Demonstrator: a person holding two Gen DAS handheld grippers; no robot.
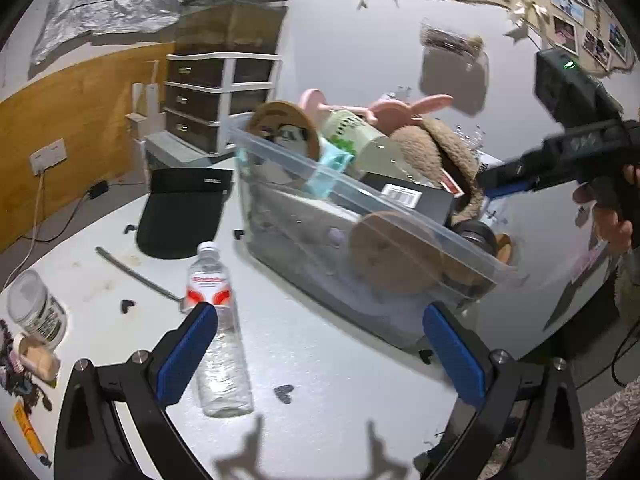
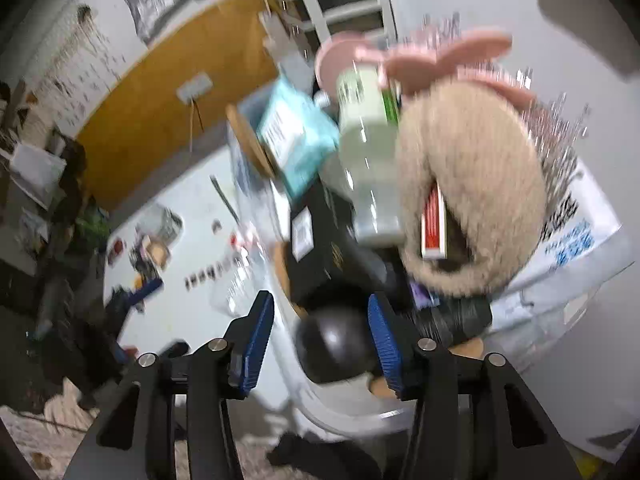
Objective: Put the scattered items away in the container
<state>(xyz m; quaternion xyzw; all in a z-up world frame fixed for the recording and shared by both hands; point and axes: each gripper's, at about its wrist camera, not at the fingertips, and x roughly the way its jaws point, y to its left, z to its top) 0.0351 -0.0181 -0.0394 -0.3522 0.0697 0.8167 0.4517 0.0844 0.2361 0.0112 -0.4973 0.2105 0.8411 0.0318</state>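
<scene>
A clear plastic container [image 1: 280,152] stands on the white table [image 1: 320,368], piled with a tan plush slipper [image 1: 440,148], a green bottle [image 1: 360,132], a black box [image 1: 408,196], cork discs [image 1: 396,252] and pink items. A clear water bottle [image 1: 220,344] lies on the table beside it. My left gripper [image 1: 320,340] is open and empty above the table; its left pad is next to the bottle. My right gripper [image 2: 320,336] is open over the container's near end, above a round black object [image 2: 336,344]. It also shows in the left wrist view [image 1: 508,184], at the container's right end.
A black visor cap [image 1: 180,212], a metal rod [image 1: 136,276], a white jar [image 1: 38,312] and small dark bits lie on the table's left. A drawer unit [image 1: 216,96] stands behind. A white printed bag [image 2: 572,236] lies right of the container.
</scene>
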